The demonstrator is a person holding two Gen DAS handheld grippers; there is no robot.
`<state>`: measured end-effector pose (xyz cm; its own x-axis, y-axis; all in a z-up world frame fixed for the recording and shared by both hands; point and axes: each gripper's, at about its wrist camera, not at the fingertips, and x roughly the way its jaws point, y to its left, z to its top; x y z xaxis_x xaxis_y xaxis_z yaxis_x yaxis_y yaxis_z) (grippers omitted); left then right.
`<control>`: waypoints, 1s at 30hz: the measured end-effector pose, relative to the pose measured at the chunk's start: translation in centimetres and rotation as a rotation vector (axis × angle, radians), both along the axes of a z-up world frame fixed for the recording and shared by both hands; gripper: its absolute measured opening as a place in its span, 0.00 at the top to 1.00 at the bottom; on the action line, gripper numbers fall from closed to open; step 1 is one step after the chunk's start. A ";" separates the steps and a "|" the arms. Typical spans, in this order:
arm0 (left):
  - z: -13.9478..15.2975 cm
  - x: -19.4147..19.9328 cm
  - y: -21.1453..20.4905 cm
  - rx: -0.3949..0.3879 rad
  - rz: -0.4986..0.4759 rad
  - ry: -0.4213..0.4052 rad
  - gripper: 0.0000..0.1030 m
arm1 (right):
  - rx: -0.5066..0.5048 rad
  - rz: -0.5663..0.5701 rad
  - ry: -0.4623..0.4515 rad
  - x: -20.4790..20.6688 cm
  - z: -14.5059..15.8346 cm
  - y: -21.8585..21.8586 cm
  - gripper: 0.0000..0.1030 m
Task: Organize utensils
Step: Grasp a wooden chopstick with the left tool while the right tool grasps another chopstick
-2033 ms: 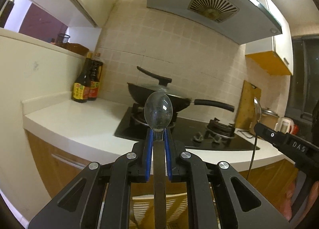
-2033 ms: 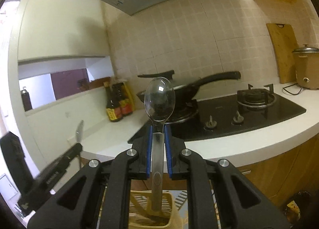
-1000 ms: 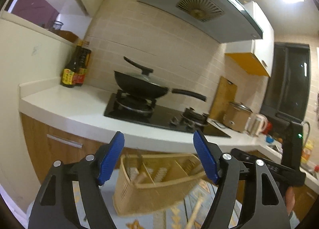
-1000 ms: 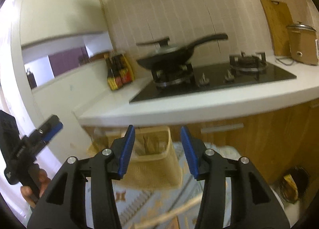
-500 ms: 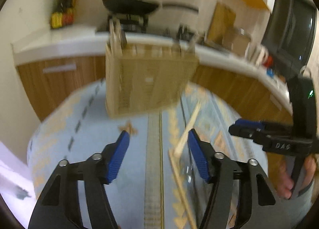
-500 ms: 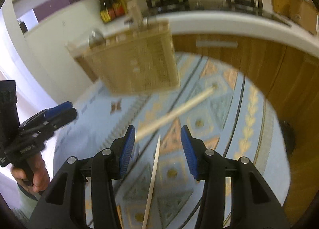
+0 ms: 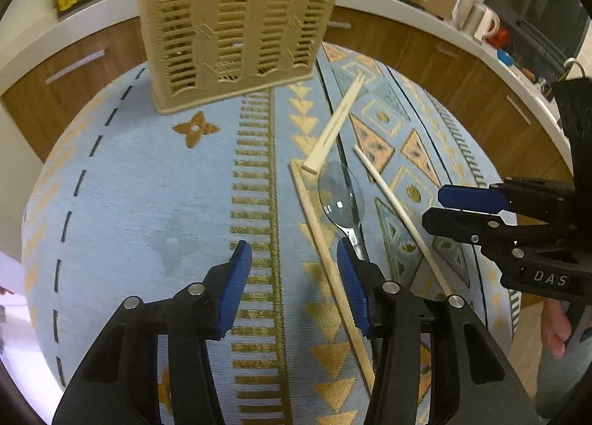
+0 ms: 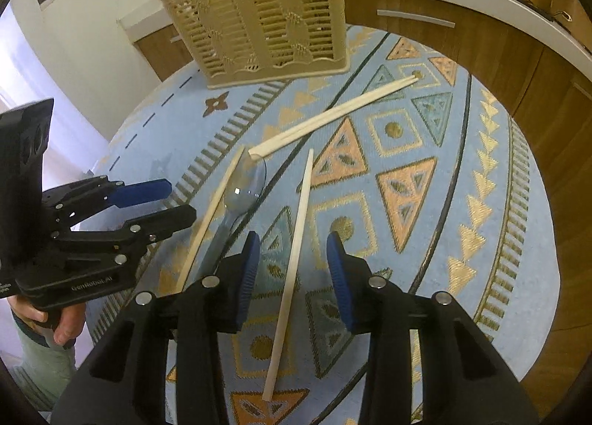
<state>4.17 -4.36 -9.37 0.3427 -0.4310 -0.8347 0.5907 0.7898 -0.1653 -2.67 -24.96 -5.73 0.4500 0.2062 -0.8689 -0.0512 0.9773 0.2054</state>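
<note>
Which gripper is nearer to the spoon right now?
Left. The left gripper has one finger over the spoon handle, closing on nothing. The right gripper straddles a lone chopstick beside it, also closing.

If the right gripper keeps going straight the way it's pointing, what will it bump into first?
Probably the single chopstick lying on the tablecloth: it runs between the closing jaws of the right gripper. Depth is hard to judge.

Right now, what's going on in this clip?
A person holds a gripper in each hand over a patterned blue cloth, sorting utensils into a beige basket. Loose on the cloth lie a clear spoon, a chopstick pair and two single chopsticks. The right gripper is closing around one chopstick, pads not yet touching. The left gripper, also closing, holds nothing.
</note>
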 end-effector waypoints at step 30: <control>-0.6 -0.9 -3.6 0.190 -0.036 -0.100 0.97 | -0.135 0.006 0.040 -0.4 -1.6 0.7 0.96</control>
